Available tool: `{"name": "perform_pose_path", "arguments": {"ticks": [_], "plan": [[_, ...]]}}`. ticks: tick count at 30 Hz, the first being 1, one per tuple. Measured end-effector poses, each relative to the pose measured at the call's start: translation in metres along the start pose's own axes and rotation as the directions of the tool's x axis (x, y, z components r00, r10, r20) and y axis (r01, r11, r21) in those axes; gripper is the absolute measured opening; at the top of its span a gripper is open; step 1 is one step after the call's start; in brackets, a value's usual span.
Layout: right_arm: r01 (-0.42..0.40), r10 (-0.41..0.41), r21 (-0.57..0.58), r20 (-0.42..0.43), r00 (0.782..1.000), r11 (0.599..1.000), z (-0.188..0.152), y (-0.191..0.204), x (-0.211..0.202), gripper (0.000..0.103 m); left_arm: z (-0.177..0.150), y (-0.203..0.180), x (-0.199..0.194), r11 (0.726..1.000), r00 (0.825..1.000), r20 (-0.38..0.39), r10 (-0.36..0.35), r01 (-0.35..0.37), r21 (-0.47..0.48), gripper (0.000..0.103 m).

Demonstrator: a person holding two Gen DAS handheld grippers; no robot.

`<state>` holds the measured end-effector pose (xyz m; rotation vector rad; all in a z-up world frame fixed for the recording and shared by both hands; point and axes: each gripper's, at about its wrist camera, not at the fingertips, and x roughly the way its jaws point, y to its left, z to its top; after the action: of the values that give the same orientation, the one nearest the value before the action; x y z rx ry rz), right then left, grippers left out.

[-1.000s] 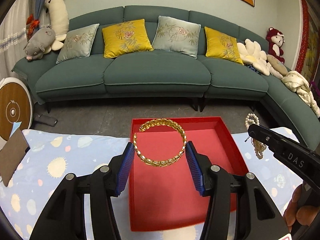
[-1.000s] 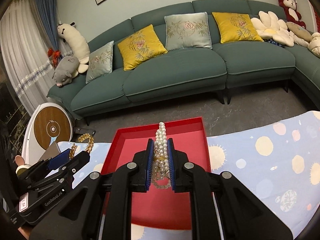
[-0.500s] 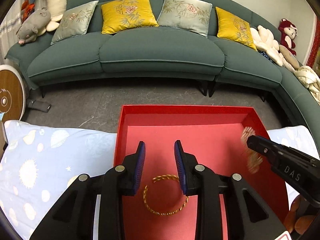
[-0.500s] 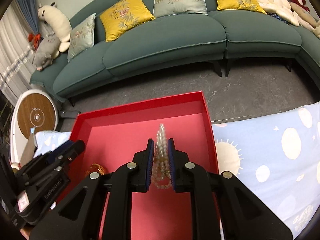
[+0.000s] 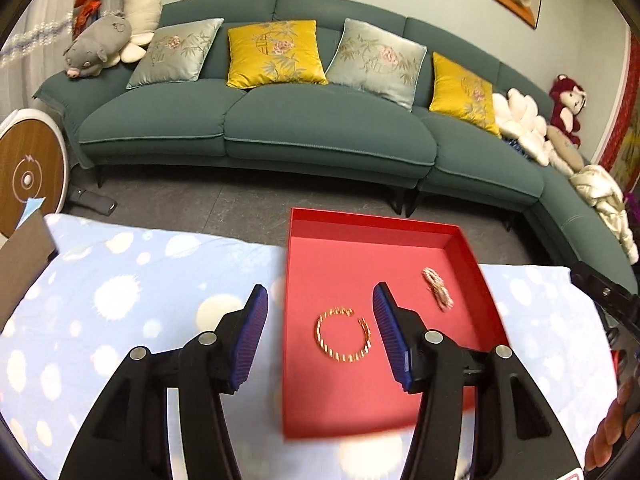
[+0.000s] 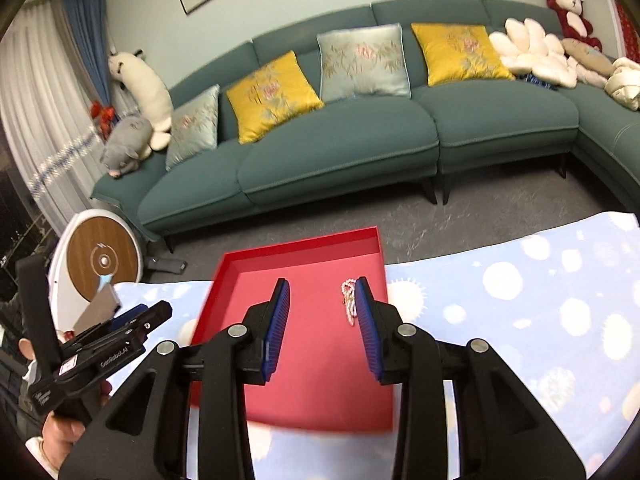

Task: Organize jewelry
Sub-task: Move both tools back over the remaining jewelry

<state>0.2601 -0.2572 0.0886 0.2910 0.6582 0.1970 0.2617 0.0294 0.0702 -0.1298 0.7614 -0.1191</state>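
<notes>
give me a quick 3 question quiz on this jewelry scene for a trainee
1. True or false: the gold bracelet lies inside the red tray.
2. Which piece lies nearer the tray's far wall? A) the bracelet B) the pearl strand C) a ring
3. Fill in: the left gripper and the right gripper are both ____.

Key
1. True. It lies flat on the tray floor.
2. B
3. Open. Neither holds anything.
</notes>
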Motion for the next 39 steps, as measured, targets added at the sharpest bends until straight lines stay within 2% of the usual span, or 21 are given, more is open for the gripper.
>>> {"name": "perform_pose_path", "arguments": {"ticks": [4,6,7,10,15,19,23,28,31,35,39], "plan": [[-0.013,0.014,-0.013,0.046,0.999,1.000,-0.025,0.006,-0.074,0.036,-0.034,-0.002,-0.062,0.998,0.999,0.034,0.035,-0.036,0.049,0.064],[0.013,-0.010,-0.031,0.082,0.997,0.999,-0.043,0.011,-0.104,0.047,-0.054,-0.001,-0.089,0.998,0.998,0.050,0.034,-0.037,0.056,0.072],[0.022,-0.018,-0.041,0.090,0.996,0.999,-0.054,0.012,-0.116,0.050,-0.064,0.001,-0.100,0.998,0.999,0.045,0.022,-0.024,0.050,0.074],[0.040,-0.036,-0.061,0.065,0.997,0.997,-0.080,0.014,-0.136,0.050,-0.097,0.011,-0.124,1.000,1.000,0.014,-0.018,0.019,-0.006,0.075],[0.049,-0.048,-0.059,0.009,0.999,0.997,-0.118,0.010,-0.152,0.050,-0.150,0.021,-0.136,0.999,0.999,-0.048,0.010,-0.012,-0.038,0.075],[0.063,-0.064,-0.019,-0.031,0.998,0.998,-0.143,-0.004,-0.154,0.050,-0.172,0.023,-0.132,0.999,0.997,-0.072,0.027,-0.030,-0.044,0.075],[0.111,-0.115,-0.052,-0.068,0.991,0.992,-0.159,-0.009,-0.148,0.050,-0.188,0.015,-0.121,1.000,0.995,-0.101,0.004,-0.005,-0.012,0.075],[0.140,-0.151,-0.077,-0.158,0.976,0.987,-0.180,-0.023,-0.122,0.050,-0.205,-0.005,-0.101,0.999,0.990,-0.142,0.002,0.006,0.054,0.075],[0.155,-0.173,-0.108,-0.177,0.969,0.982,-0.185,-0.024,-0.103,0.049,-0.210,-0.016,-0.088,0.996,0.987,-0.159,0.010,0.004,0.089,0.075],[0.201,-0.223,-0.128,-0.189,0.956,0.971,-0.187,-0.030,-0.077,0.049,-0.213,-0.024,-0.072,0.993,0.987,-0.154,0.047,-0.030,0.115,0.075],[0.193,-0.206,-0.075,-0.250,0.946,0.978,-0.192,-0.044,-0.058,0.049,-0.212,-0.022,-0.054,0.991,0.984,-0.158,0.087,-0.069,0.119,0.075]]}}
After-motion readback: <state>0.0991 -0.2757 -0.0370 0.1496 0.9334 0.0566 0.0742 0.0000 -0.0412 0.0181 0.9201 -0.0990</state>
